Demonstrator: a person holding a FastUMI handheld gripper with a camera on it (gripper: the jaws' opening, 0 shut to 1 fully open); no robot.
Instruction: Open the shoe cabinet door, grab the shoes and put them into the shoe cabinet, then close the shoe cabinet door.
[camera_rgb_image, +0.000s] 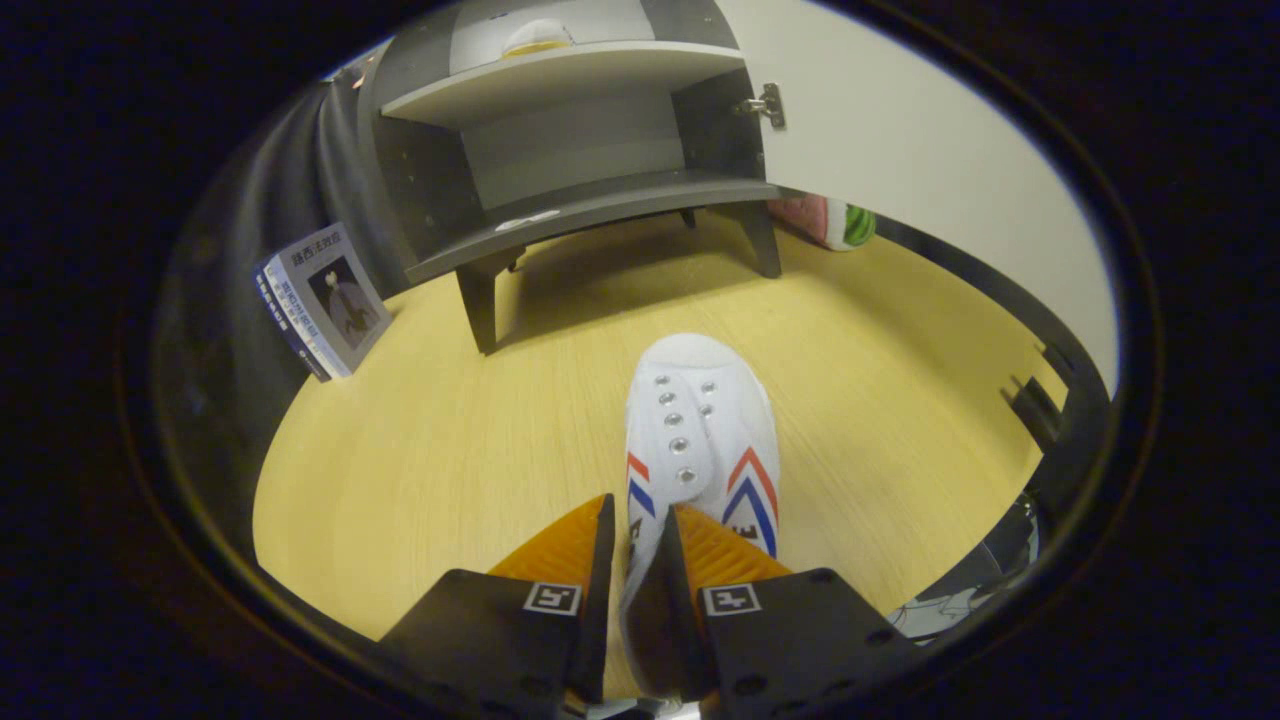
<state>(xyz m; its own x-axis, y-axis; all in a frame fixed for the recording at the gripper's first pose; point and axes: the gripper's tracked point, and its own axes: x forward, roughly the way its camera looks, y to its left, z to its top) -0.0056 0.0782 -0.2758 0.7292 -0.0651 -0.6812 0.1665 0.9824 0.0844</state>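
**Even indoor light, strong fisheye bend, soft edges**

The light is moderate and warm, falling from above. The wooden floor (420, 440) is evenly lit, with a soft shadow pooled under the shoe cabinet (580, 170) and around its legs. The open cabinet door (900, 160) is the brightest surface, pale but not blown out. The cabinet's inner side walls stay dark. Straight lines curve hard toward the rim, and detail there turns dim and smeared. The white shoe (700, 430) is sharp at the toe; its heel, pinched between the gripper (640, 530) fingers, is slightly soft and shadowed.
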